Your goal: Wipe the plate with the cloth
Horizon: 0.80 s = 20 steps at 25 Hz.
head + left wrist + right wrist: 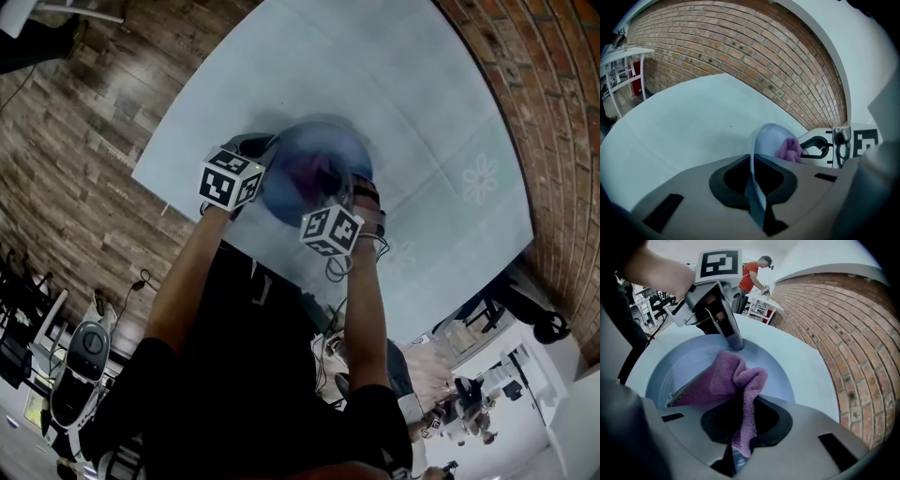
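Left claw pinches blue plate by its rim. Right claw pinches purple cloth, bunched against plate face, centre frame. Beneath, pale blue surface.

We've got a pale blue round plate, fuzzy purple cloth, light blue-grey surface with a white flower print, plus a red brick wall.

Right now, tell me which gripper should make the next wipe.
Right. The right gripper is shut on the cloth, which lies on the plate. The left gripper is clamped on the plate's rim, steadying it.
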Motion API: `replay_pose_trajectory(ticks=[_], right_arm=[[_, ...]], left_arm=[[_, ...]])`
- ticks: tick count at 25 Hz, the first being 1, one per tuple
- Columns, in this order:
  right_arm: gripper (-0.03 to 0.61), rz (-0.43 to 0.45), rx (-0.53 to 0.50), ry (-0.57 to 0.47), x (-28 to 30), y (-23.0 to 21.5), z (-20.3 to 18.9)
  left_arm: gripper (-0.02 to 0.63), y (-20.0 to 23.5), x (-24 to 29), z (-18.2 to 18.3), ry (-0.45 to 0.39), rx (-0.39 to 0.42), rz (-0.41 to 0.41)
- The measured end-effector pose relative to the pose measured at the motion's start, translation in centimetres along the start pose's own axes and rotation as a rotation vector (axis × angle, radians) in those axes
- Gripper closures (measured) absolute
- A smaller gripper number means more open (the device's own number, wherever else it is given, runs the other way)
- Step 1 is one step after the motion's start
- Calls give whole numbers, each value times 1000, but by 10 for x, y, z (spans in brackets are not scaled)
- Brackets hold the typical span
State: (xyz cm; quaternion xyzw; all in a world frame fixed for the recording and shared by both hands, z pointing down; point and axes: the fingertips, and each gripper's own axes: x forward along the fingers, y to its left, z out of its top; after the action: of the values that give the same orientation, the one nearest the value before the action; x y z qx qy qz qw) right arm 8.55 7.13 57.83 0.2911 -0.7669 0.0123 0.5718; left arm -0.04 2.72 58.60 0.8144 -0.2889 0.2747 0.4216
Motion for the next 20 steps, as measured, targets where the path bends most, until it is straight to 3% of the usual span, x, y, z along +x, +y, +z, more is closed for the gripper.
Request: replay_pose_trajectory(ticks=[8, 20], right_arm=[[522, -93, -68, 18, 20, -46, 10], [522, -176, -66, 75, 14, -60, -12]], left_arm=[[571, 0, 1, 0, -2, 9, 12], [571, 0, 1, 0, -5, 10, 12]])
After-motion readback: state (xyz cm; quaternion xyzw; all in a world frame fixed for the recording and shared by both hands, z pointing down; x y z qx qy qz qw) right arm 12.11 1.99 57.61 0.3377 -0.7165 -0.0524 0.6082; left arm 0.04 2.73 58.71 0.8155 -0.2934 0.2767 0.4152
